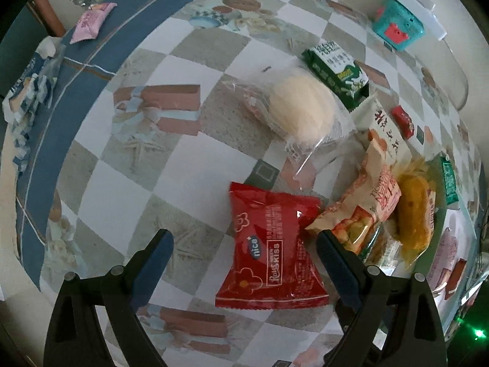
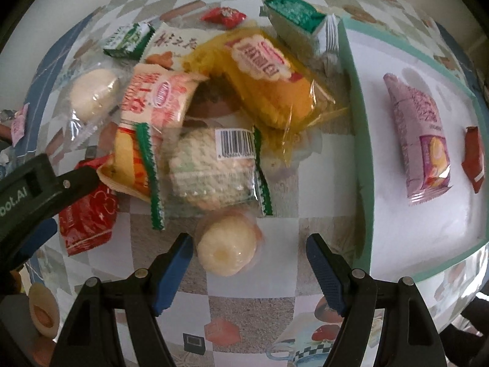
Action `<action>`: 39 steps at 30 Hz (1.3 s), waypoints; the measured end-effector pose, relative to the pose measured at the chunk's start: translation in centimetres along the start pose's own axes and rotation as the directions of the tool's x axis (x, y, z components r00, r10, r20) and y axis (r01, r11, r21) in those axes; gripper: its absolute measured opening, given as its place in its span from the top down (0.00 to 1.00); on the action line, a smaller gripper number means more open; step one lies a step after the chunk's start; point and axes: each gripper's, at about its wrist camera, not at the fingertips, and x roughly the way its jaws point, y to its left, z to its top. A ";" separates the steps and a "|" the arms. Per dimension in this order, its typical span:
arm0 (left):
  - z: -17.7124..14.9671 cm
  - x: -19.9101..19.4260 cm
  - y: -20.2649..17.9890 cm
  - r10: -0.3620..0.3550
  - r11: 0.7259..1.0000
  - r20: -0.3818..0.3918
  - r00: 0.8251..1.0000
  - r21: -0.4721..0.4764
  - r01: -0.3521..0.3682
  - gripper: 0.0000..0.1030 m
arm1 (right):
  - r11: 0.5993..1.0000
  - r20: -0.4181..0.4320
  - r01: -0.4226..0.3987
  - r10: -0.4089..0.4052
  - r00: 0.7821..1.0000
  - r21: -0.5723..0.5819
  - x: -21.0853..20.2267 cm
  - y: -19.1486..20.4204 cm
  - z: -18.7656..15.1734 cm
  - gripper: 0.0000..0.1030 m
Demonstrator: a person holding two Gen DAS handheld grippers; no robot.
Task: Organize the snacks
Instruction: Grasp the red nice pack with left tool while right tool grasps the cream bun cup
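Note:
A pile of wrapped snacks lies on the checked tablecloth. My left gripper [image 1: 244,244] is open, its fingers on either side of a red Nice packet [image 1: 269,250], just above it. The red packet also shows in the right wrist view [image 2: 88,211], under the left gripper's finger [image 2: 45,180]. My right gripper [image 2: 249,250] is open over a round pale bun in clear wrap [image 2: 226,246]. Beyond it lie a clear packet with a barcode [image 2: 211,168], an orange cake packet [image 2: 269,76] and a peach packet [image 2: 152,107].
A green-rimmed white tray [image 2: 360,153] at the right holds a pink packet [image 2: 424,140] and a small red one [image 2: 473,159]. A second pale bun [image 1: 301,108], green packets [image 1: 336,73] and a teal box [image 1: 397,24] lie further back. A pink snack [image 1: 90,21] sits far left.

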 end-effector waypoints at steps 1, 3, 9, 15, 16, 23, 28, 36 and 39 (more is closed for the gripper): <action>0.0 0.3 0.0 0.001 1.000 -0.006 1.000 -0.003 -0.001 0.08 | 1.000 -0.001 0.004 -0.004 1.000 -0.002 0.1 0.0 -0.1 0.23; 0.2 0.7 0.3 0.001 1.000 -0.012 1.000 -0.011 -0.001 0.08 | 1.000 0.001 0.012 -0.012 1.000 -0.005 0.3 -0.2 -0.4 0.23; 0.5 1.2 2.3 0.015 0.997 -0.024 1.000 -0.082 -0.017 0.08 | 1.000 0.008 0.019 -0.019 1.000 0.024 0.6 -1.6 -0.7 0.23; 0.2 1.7 3.5 -0.024 0.995 -0.038 0.999 -0.100 0.020 0.09 | 0.999 0.010 0.018 -0.018 1.000 0.036 0.7 -2.5 -1.4 0.23; 0.1 1.8 3.5 -0.036 0.995 -0.041 0.999 -0.098 0.032 0.11 | 0.999 0.013 0.015 -0.016 1.000 0.034 0.7 -2.5 -1.6 0.23; -0.5 2.4 2.7 -0.057 0.994 -0.039 0.998 -0.097 0.053 0.29 | 1.000 0.038 0.028 -0.028 0.999 -0.014 0.6 -0.3 -4.0 0.34; -1.1 1.9 1.4 -0.068 0.994 -0.033 0.997 -0.089 0.064 0.49 | 0.998 0.056 0.022 -0.020 0.998 -0.052 0.2 0.8 -5.1 0.53; -0.7 2.3 -0.1 -0.056 0.996 -0.034 0.998 -0.077 0.054 0.49 | 0.997 0.062 0.018 -0.014 0.998 -0.072 0.4 1.5 -6.3 0.55; -1.1 2.3 -0.6 -0.038 0.997 -0.033 0.999 -0.068 0.036 0.49 | 0.995 0.067 0.034 -0.028 0.997 -0.090 0.3 2.1 -4.6 0.56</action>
